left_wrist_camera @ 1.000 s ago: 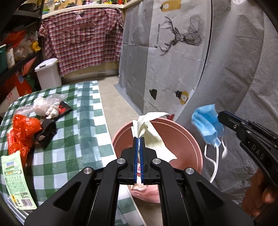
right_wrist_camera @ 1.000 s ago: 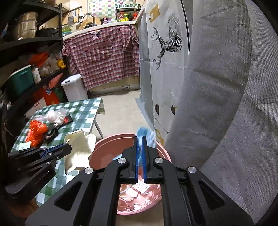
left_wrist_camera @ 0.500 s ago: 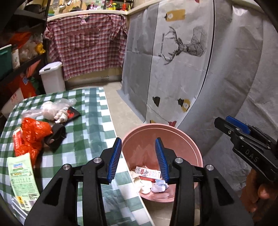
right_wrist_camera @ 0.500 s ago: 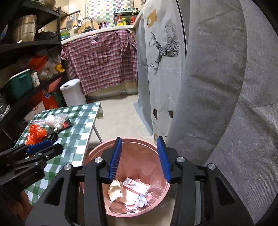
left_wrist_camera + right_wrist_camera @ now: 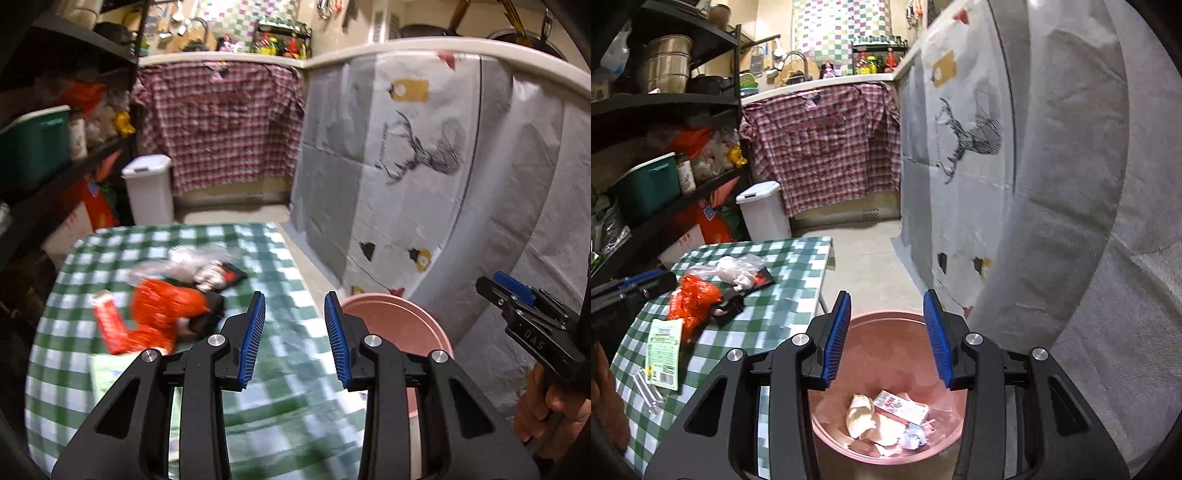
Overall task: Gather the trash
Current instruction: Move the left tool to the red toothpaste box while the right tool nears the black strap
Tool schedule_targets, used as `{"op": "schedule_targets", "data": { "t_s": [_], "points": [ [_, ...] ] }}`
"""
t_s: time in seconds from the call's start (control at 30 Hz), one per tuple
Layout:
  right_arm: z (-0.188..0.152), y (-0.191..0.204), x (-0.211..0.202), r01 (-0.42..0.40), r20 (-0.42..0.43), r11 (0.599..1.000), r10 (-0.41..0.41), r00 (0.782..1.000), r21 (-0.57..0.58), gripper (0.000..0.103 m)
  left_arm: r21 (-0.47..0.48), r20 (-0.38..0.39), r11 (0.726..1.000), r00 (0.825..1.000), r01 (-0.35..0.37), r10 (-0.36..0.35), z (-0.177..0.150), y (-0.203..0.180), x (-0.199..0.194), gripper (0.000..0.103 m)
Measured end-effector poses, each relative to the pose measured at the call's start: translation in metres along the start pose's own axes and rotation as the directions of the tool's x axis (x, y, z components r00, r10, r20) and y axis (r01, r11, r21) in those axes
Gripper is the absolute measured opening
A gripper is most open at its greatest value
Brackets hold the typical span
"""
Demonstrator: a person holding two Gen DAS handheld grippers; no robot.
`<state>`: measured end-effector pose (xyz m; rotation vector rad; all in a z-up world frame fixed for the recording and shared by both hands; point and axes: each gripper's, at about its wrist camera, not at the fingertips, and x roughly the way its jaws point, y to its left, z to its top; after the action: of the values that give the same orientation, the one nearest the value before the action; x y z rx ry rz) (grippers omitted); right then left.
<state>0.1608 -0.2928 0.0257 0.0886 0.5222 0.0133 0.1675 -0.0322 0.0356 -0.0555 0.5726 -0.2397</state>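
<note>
My left gripper (image 5: 294, 332) is open and empty above the green checked table (image 5: 280, 417), right of an orange wrapper (image 5: 162, 314). My right gripper (image 5: 886, 334) is open and empty over the pink bin (image 5: 882, 369), which holds crumpled paper (image 5: 860, 415) and a small carton (image 5: 901, 406). On the table lie the orange wrapper (image 5: 696, 301), a black item (image 5: 729, 310), a clear bag (image 5: 738, 267), a green-labelled packet (image 5: 665, 347) and a clear plastic strip (image 5: 646, 389). The right gripper also shows at the right of the left wrist view (image 5: 517, 295).
The bin (image 5: 391, 317) stands on the floor by the table's right edge. A grey covered wall (image 5: 1052, 221) rises right of it. A white lidded bin (image 5: 762, 212) and black shelves (image 5: 665, 155) stand behind the table.
Both grippers opened and dropped the paper and the blue mask into the bin. The left gripper has since swung left over the table; the right has stayed over the bin.
</note>
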Motion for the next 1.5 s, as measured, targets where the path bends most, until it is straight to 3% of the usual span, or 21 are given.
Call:
{"op": "schedule_targets", "data": {
  "t_s": [0.37,0.6,0.67,0.9,1.1,1.5],
  "points": [
    [0.01,0.055,-0.005,-0.05,0.062,0.999,0.049,0.997,0.01,0.03,-0.045,0.051,0.991,0.991,-0.122,0.125,0.01,0.075,-0.033,0.033],
    [0.015,0.084,-0.004,-0.089,0.08,0.996,0.087,0.993,0.017,0.026,-0.093,0.006,0.986,0.99,-0.139,0.14,0.016,0.11,-0.046,0.033],
    [0.017,0.092,-0.006,-0.111,0.091,0.994,0.108,0.99,0.022,0.017,-0.09,0.005,0.985,0.989,-0.149,0.15,0.019,0.116,-0.051,0.033],
    [0.017,0.117,-0.012,-0.147,0.116,0.989,0.147,0.982,-0.005,0.017,-0.027,0.026,0.979,0.979,-0.204,0.204,0.026,0.132,-0.055,0.033],
    [0.011,0.133,0.0,-0.175,0.076,0.984,0.176,0.981,-0.032,0.017,-0.129,-0.028,0.971,0.98,-0.2,0.198,0.007,0.158,-0.036,0.031],
    [-0.003,0.162,0.046,-0.267,-0.054,0.964,0.267,0.962,0.002,0.011,-0.126,-0.046,0.96,0.968,-0.25,0.247,0.0,0.184,-0.017,0.031]
  ]
}}
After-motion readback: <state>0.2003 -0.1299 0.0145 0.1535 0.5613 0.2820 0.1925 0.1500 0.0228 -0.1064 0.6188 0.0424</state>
